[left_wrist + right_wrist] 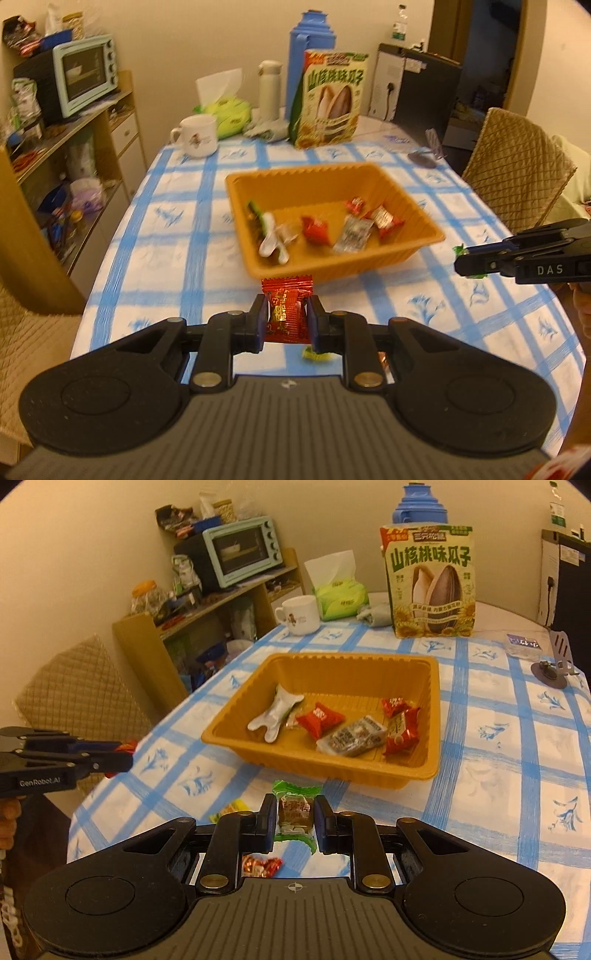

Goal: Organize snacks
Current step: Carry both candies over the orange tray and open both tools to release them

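Tabletop [177, 236] carrying orange tray [369, 771], near middle. Tray holding several wrapped snacks: red ones, clear one, silver one. I am clamping my left claw [285, 320] on red candy [286, 314], held above tabletop, short of tray's near wall. I am clamping my right claw [295, 818] on green candy [295, 810], also just short of tray. Yellow sweet [229, 809] and red sweet [261, 866] lying loose on tabletop beneath.
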`<state>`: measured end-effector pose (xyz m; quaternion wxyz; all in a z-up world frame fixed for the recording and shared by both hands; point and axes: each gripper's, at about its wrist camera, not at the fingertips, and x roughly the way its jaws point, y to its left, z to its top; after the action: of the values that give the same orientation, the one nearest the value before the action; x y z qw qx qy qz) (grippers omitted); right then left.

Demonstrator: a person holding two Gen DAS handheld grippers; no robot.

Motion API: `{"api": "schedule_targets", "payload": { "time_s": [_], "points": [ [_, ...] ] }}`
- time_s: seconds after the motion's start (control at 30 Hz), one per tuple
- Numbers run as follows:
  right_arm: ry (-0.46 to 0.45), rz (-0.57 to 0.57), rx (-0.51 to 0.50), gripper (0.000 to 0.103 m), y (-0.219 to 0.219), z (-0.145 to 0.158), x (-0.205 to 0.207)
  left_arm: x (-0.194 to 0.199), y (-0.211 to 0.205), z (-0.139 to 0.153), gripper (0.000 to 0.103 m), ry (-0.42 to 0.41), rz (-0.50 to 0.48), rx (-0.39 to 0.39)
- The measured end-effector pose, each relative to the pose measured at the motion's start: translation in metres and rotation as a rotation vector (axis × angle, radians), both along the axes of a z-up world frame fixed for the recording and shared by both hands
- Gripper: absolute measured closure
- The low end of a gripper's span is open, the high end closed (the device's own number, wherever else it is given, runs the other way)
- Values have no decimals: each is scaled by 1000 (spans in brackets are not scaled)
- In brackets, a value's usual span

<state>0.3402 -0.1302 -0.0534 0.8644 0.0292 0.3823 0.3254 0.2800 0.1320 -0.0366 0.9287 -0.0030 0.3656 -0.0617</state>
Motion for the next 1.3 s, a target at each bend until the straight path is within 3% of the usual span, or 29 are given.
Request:
{"api": "schedule_targets", "payload": {
  "time_s": [0.83,1.3],
  "points": [
    [-37,-126,85,81,31,25,97,119,-21,25,83,-102,-103,-9],
    [-3,-170,96,81,53,12,144,171,-10,15,83,-73,-98,-37]
  ]
}}
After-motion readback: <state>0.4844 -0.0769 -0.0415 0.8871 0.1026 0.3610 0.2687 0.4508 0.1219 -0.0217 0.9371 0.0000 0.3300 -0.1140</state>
